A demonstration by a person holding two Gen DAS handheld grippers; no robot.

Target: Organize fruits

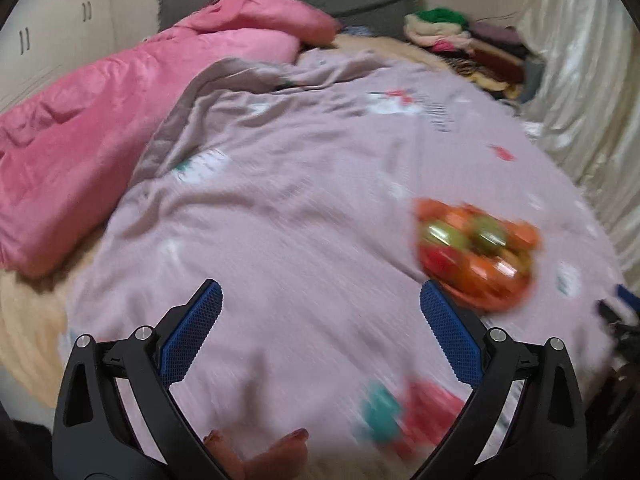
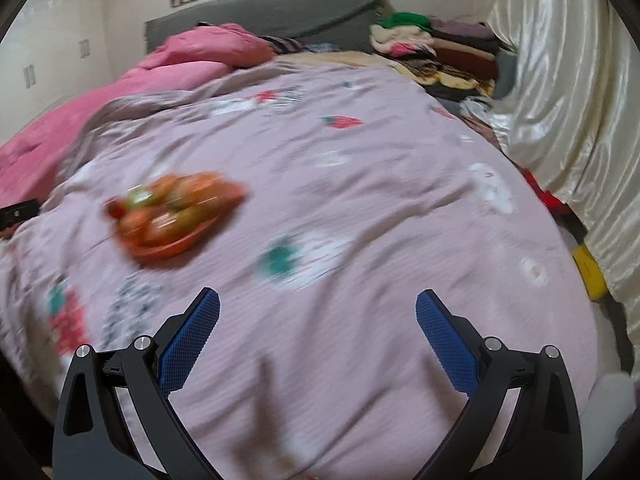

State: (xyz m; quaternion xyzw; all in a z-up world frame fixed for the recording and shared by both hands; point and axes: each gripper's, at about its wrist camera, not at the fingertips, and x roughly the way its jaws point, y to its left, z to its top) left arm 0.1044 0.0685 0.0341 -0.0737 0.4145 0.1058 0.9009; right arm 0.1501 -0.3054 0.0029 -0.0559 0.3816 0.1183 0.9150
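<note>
An orange plate (image 1: 496, 300) piled with green, red and orange fruits (image 1: 472, 240) sits on the mauve patterned bedspread (image 1: 300, 200), blurred by motion. My left gripper (image 1: 320, 300) is open and empty, above the bedspread with the plate just beyond its right finger. In the right wrist view the same plate (image 2: 168, 250) with fruits (image 2: 172, 204) lies to the far left. My right gripper (image 2: 318, 308) is open and empty over bare bedspread (image 2: 380, 200), well apart from the plate.
A pink quilt (image 1: 100, 128) lies bunched along the left side. Folded clothes (image 2: 436, 52) are stacked by the grey headboard (image 2: 280, 16). Cream curtains (image 2: 568, 120) hang along the right edge. A yellow object (image 2: 590, 276) sits beside the bed.
</note>
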